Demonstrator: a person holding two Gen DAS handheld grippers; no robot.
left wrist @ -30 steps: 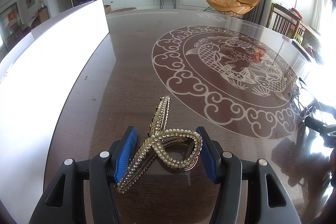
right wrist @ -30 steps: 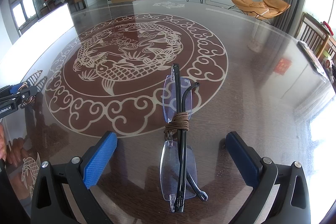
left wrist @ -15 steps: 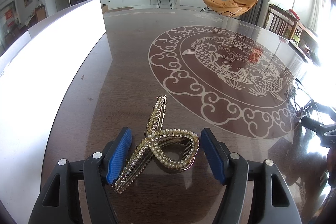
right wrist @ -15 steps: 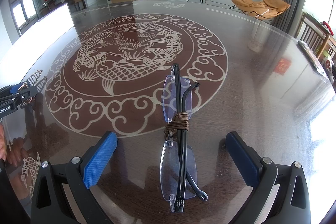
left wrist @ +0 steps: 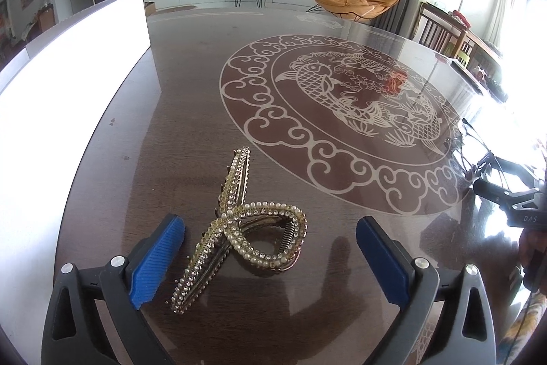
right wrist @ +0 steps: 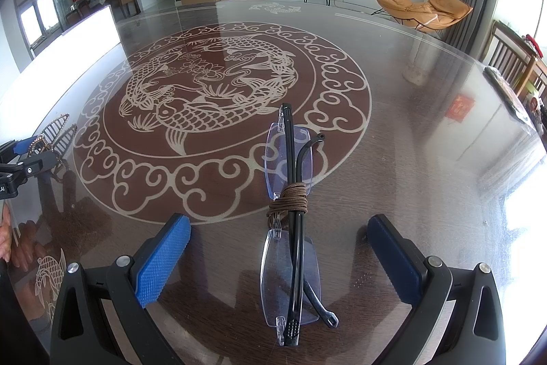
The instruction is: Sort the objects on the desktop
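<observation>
The left tongs (left wrist: 270, 248), whose jaws have just been opening, are seen spread around the beaded hair claw (left wrist: 246, 221) lying untouched on the worktop (left wrist: 191, 112), while the right tongs (right wrist: 278, 253) are held spread around folded glasses (right wrist: 290, 218).

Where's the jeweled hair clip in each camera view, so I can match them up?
Left wrist: the hair clip lies low at centre, between the open fingers.
Right wrist: a sliver of it at the far left edge, mid-height.
Shared landmark: the fish medallion on the table.
</observation>
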